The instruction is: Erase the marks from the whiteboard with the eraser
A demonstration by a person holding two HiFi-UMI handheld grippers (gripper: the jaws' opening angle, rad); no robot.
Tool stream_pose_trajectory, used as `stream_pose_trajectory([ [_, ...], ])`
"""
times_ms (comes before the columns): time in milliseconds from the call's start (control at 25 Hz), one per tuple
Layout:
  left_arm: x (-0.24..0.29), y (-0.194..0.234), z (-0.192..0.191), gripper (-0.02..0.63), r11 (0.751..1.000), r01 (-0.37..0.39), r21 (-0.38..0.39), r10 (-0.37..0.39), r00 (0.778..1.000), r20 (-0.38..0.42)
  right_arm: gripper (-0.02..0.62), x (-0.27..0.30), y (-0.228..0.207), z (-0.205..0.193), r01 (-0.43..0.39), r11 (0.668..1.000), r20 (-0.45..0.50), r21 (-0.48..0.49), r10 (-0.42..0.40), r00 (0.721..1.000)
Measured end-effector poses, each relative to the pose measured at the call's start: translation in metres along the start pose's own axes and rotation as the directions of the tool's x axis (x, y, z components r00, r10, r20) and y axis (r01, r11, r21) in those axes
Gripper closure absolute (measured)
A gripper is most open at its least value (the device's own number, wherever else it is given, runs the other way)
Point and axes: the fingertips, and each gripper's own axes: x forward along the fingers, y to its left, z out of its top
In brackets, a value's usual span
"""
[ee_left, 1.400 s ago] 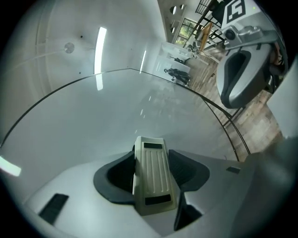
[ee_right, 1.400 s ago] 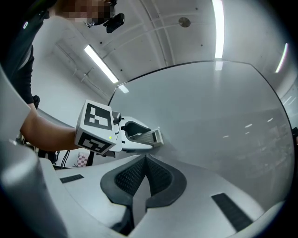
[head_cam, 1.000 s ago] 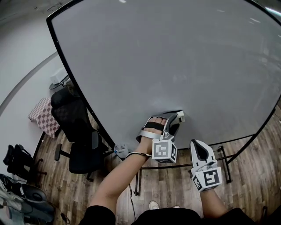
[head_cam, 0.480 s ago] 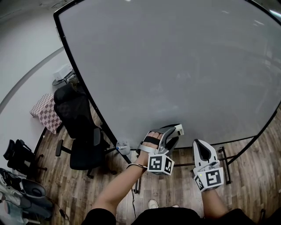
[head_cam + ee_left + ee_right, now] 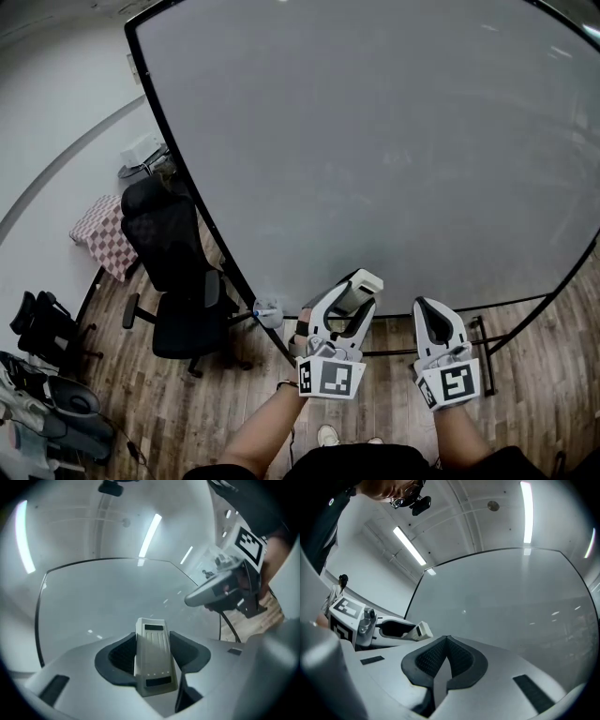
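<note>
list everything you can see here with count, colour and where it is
whiteboard: one, pale grey with a black frame, fills the middle of the head view
eraser: one, off-white, between the left gripper's jaws, near the whiteboard's lower edge
office chair: one, black, left of the whiteboard
checked seat: one, red and white, by the wall beyond the office chair
floor: brown wood planks, below the whiteboard
dark equipment: black and grey, lower left; too small to tell the count
left gripper: one, white and grey, shut on the eraser
right gripper: one, white and grey, jaws together with nothing between them
forearms: two, at the bottom edge
</note>
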Motion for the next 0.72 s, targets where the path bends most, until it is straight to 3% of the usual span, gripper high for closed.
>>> stream_pose_trajectory([
  [120, -0.020, 0.016, 0.011, 0.365, 0.990, -0.073, -0.117, 0.077, 0.997, 0.031, 0.575, -0.006, -0.001, -0.001, 0.002, 1.000, 0.000, -0.004, -0.002, 1.000],
  [280, -0.043, 0.041, 0.020, 0.365, 0.977, -0.130, -0.167, 0.143, 0.987, 0.071, 0.575, -0.005, -0.004, -0.003, 0.006, 1.000, -0.002, -0.002, -0.006, 1.000],
  [320, -0.048, 0.047, 0.020, 0.365, 0.960, -0.152, -0.236, 0.174, 0.982, 0.075, 0.575, -0.004, -0.004, -0.004, 0.007, 1.000, -0.002, 0.000, -0.007, 1.000],
  [400, -0.059, 0.058, 0.016, 0.365, 0.897, -0.193, -0.397, 0.235, 0.970, 0.058, 0.575, -0.003, -0.003, -0.004, 0.007, 1.000, -0.002, 0.002, -0.007, 1.000],
  [440, -0.064, 0.062, 0.015, 0.365, 0.875, -0.206, -0.437, 0.252, 0.967, 0.049, 0.575, -0.002, -0.002, -0.004, 0.005, 1.000, -0.001, 0.003, -0.005, 1.000],
  [480, -0.069, 0.065, 0.013, 0.365, 0.866, -0.216, -0.451, 0.263, 0.964, 0.043, 0.575, -0.002, -0.001, -0.004, 0.003, 1.000, 0.000, 0.004, -0.003, 1.000],
  [600, -0.087, 0.070, 0.001, 0.365, 0.868, -0.244, -0.432, 0.285, 0.958, 0.032, 0.575, -0.001, 0.003, -0.003, -0.004, 1.000, 0.002, 0.007, 0.004, 1.000],
  [720, -0.100, 0.071, -0.011, 0.365, 0.838, -0.272, -0.473, 0.311, 0.950, 0.005, 0.575, 0.001, 0.007, -0.005, -0.015, 1.000, -0.004, 0.005, 0.015, 1.000],
])
